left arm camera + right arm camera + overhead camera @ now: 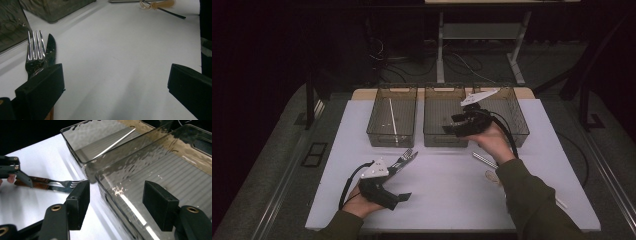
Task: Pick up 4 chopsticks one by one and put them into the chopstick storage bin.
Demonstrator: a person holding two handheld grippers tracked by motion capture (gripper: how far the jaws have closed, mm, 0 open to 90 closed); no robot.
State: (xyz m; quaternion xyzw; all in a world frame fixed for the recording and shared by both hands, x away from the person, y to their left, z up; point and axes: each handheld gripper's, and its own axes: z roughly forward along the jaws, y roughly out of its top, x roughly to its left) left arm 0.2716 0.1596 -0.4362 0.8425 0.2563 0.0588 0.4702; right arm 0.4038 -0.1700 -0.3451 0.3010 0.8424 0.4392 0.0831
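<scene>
Three clear bins (392, 117), one fork (35, 53), one knife (51, 48), two grippers (399, 196)

Olive sleeves (532, 195); black fingers (160, 205), brass screws, trailing black cables.

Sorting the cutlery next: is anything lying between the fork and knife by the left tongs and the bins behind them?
Nothing visible: bare white table lies between the fork, the knife and the bins.

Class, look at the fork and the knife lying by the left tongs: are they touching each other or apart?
Touching. The left gripper view shows the fork overlapping the knife blade with no gap; the right gripper view also shows them pressed side by side.
</scene>
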